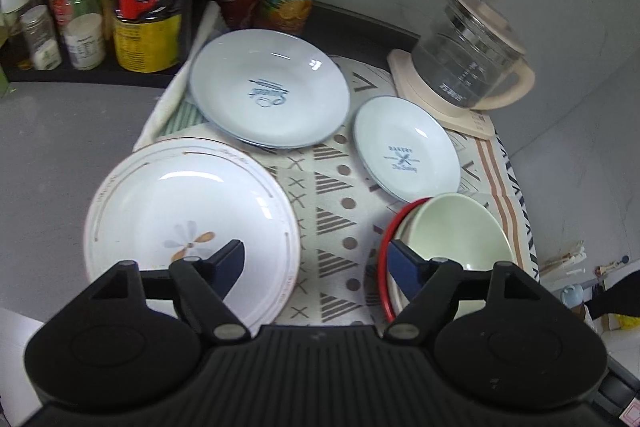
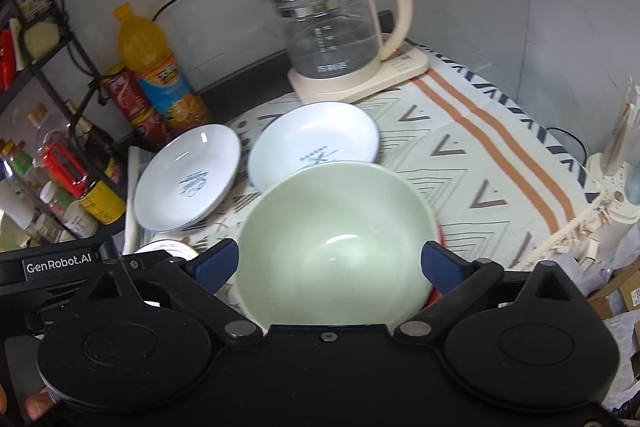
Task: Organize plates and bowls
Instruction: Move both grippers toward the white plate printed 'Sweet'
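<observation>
Partly hidden, red-rimmed dish (image 1: 383, 259) (beneath green bowl (image 2: 332, 247)) shows only edges.

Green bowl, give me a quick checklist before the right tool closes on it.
1. Right tool open: ok, fingers spread wide.
2. Green bowl between its fingers: ok in the right wrist view.
3. Fingers touching the bowl: cannot tell.
4. Bowl upright and empty: ok.
5. Red bowl nested under it could lift too: not ok.
6. Left tool clear of the bowl: cannot tell; one finger overlaps the red rim.
</observation>
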`<state>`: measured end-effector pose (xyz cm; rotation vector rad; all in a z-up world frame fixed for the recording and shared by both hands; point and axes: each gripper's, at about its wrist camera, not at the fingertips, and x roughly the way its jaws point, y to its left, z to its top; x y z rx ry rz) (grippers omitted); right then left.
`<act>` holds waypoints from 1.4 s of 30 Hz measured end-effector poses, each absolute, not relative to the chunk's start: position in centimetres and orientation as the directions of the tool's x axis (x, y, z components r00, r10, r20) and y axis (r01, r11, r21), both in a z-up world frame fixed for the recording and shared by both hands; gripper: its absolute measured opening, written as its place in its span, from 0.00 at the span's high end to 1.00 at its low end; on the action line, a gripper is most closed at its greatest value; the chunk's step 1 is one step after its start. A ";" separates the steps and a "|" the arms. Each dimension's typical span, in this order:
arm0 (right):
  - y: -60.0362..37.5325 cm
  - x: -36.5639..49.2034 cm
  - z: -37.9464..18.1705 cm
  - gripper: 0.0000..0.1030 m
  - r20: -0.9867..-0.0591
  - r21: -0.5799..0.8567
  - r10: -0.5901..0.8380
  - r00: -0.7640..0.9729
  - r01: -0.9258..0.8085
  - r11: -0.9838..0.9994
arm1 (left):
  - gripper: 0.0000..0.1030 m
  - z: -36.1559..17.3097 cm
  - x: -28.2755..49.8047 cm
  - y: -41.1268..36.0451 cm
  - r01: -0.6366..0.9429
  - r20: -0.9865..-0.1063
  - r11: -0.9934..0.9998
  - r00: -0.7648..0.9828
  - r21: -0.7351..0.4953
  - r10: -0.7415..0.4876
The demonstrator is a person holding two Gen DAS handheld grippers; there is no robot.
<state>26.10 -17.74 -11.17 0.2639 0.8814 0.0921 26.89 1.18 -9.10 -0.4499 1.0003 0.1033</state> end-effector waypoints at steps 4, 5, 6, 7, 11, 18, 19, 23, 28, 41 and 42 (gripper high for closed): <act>-16.4 25.7 -11.1 0.00 -0.746 0.268 0.206 0.633 0.003 0.963 | 0.25 -9.0 25.8 2.7 -0.312 -0.830 0.898 0.549 -0.311 -0.096; -16.0 25.6 -11.1 0.00 -0.745 0.268 0.211 0.633 -0.005 0.963 | 0.25 -8.9 25.6 3.1 -0.320 -0.829 0.895 0.551 -0.310 -0.090; -15.6 25.5 -11.1 0.00 -0.745 0.265 0.212 0.632 -0.011 0.964 | 0.25 -8.9 25.2 3.5 -0.328 -0.829 0.893 0.553 -0.309 -0.084; -15.2 25.4 -11.1 0.00 -0.746 0.263 0.215 0.631 -0.017 0.965 | 0.25 -8.9 24.9 3.8 -0.335 -0.829 0.891 0.554 -0.308 -0.079; -13.9 25.0 -10.9 0.00 -0.742 0.270 0.237 0.627 -0.044 0.962 | 0.25 -9.0 24.1 5.1 -0.360 -0.833 0.883 0.551 -0.300 -0.059; -11.6 24.8 -10.9 0.00 -0.748 0.260 0.270 0.606 -0.107 0.960 | 0.25 -9.2 22.7 7.2 -0.416 -0.834 0.859 0.551 -0.299 -0.024; -11.3 24.8 -10.9 0.00 -0.749 0.256 0.274 0.604 -0.119 0.959 | 0.25 -9.2 22.6 7.5 -0.422 -0.835 0.856 0.550 -0.299 -0.020; -10.1 25.2 -10.9 0.00 -0.749 0.256 0.295 0.593 -0.152 0.955 | 0.25 -9.4 22.2 8.5 -0.447 -0.839 0.846 0.544 -0.292 -0.002; -8.5 25.7 -10.9 0.00 -0.749 0.247 0.317 0.581 -0.199 0.949 | 0.25 -9.9 22.5 9.7 -0.478 -0.844 0.832 0.536 -0.283 0.021; -5.5 30.4 -11.7 0.00 -0.758 0.261 0.361 0.543 -0.255 0.931 | 0.25 -10.7 26.5 12.6 -0.524 -0.842 0.794 0.539 -0.308 0.029; -5.4 30.9 -11.9 0.01 -0.761 0.266 0.361 0.539 -0.249 0.931 | 0.25 -10.6 26.9 12.7 -0.522 -0.836 0.793 0.548 -0.314 0.029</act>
